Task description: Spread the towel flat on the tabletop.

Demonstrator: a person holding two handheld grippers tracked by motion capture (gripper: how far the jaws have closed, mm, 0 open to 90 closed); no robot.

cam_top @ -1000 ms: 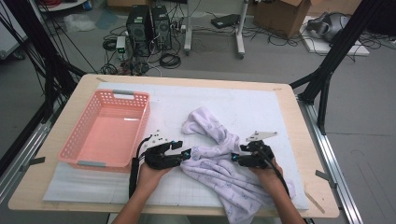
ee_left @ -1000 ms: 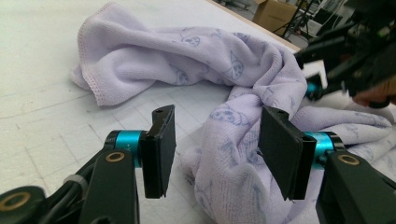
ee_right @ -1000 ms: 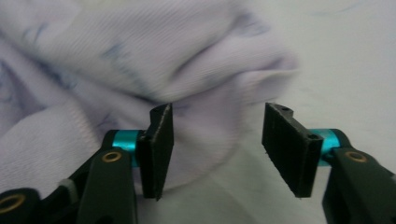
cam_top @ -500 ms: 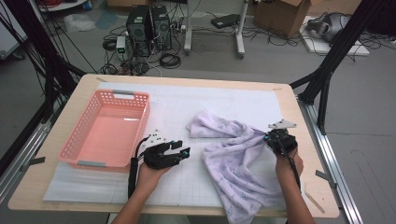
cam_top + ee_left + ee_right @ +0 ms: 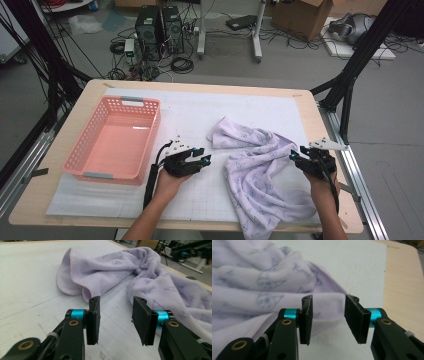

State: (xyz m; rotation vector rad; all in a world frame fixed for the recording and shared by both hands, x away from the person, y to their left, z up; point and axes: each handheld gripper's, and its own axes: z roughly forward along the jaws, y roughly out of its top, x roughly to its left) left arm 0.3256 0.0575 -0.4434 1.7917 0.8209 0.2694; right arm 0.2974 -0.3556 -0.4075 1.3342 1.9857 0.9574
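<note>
I find both jaws released: left gripper [image 5: 199,159] closing on nothing, right gripper [image 5: 295,156] reopening at the towel's [image 5: 260,170] 3 o'clock edge; towel lies crumpled right of tabletop [image 5: 305,107] centre. Risk: I pinch a doubled fold, or snag the overhanging 6 o'clock end

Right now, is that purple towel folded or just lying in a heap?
Rumpled, not folded: the towel lies bunched in uneven creases on the table, one end hanging over the near edge.

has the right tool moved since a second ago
Yes. The right tool has gone from the middle of the towel out toward the table's right edge, dragging the towel wider; its jaws have just reopened, empty.
</note>
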